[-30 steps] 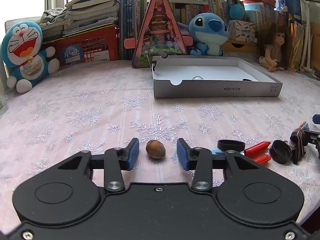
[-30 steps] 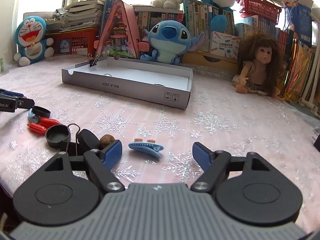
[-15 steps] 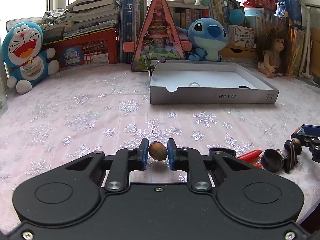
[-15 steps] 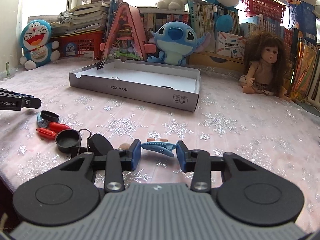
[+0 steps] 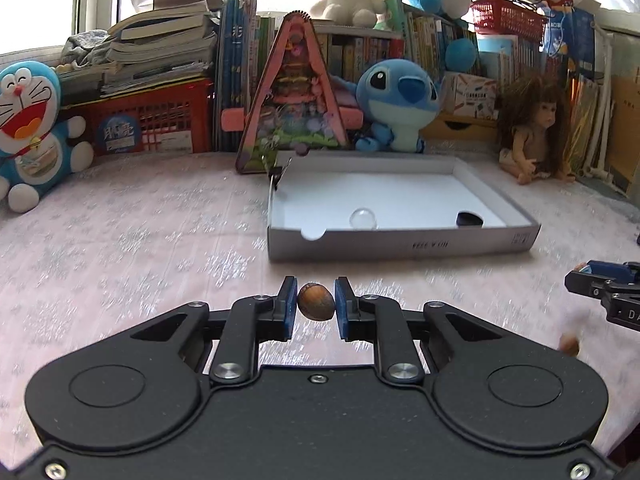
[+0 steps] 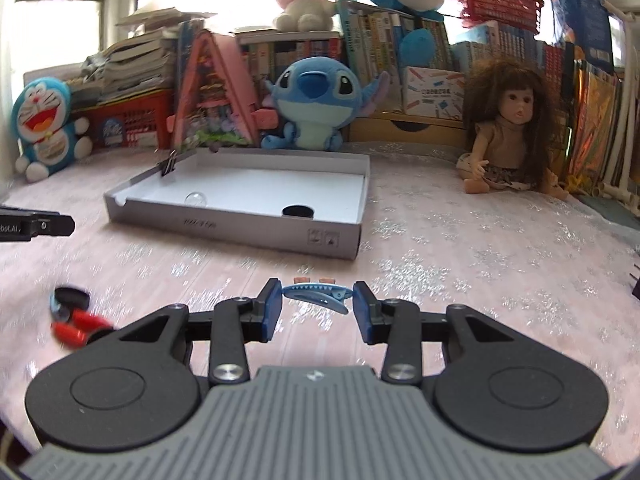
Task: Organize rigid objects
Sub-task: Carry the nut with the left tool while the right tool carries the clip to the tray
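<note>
We hold the acorn clamped in the left gripper jaws and the blue hair clip pinched endwise in the right gripper jaws, both lifted clear of the worktop, apparently for carrying into the white box.

The print on the front wall of the white box ahead of the left tool is smeared and unreadable; in the right wrist view the same print is equally blurred. To the right of the left tool, a small brown object on the tabletop is too blurred to identify, and the right tool is cut off by the picture's edge, so its grip cannot be judged from there. To the left of the right tool, the red pieces and black ring are motion-blurred, partly hidden behind the tool's body. The left tool's tip runs out of frame.
</note>
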Demonstrator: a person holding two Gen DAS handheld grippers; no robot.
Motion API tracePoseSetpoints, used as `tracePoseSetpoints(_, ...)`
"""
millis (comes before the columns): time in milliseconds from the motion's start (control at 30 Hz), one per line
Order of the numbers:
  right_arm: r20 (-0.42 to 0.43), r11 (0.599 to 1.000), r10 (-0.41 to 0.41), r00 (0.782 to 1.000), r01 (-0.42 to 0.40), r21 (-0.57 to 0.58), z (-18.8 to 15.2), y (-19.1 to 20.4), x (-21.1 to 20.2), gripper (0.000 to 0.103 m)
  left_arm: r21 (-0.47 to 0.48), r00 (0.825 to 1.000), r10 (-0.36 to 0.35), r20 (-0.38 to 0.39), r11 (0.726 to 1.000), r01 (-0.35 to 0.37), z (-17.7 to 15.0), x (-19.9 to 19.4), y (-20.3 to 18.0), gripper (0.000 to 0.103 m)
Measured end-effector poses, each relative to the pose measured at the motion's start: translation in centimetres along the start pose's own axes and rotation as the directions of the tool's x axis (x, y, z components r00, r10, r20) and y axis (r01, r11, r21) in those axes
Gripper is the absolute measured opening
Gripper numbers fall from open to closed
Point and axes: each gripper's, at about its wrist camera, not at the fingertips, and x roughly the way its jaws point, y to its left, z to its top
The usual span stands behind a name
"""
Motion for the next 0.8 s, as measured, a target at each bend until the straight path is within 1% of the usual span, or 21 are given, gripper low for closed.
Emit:
tracePoseSetpoints(100,-0.009,1.000,0.001,1.000,-0.001,0.016,1.0,-0.5,0.7,0.044,0.003,1.000,0.000,0.012,1.000,0.000,1.0,0.5,-0.3,0.018)
tracePoseSetpoints(233,-0.055,0.998,0.028,0.998,-0.025,0.050,3.0,-1.4,2.1,0.044,-0.016,1.000,-0.005,0.022,1.000,0.005,2.9,1.5,-0.3,0.018)
tracePoseSetpoints(467,-0.099,0.993,0.053,0.994,-0.042,0.114,6.8,-2.8,4.8,0.044,-0.067,1.000,-0.021,-0.001,0.998,0.021,6.3,4.2,0.2,0.018)
tracePoseSetpoints(600,-0.155,0.985,0.074,0.985,-0.048,0.165,9.0,-3.5,6.9,0.044,-0.095,0.998,-0.040,-0.053,0.995,0.035,8.3,6.7,0.5,0.018)
tracePoseSetpoints(800,-0.240,0.972,0.103,0.965,-0.046,0.232,10.9,-4.0,10.2,0.044,-0.112,0.992,-0.028,-0.122,0.994,0.014,9.8,10.5,0.3,0.018)
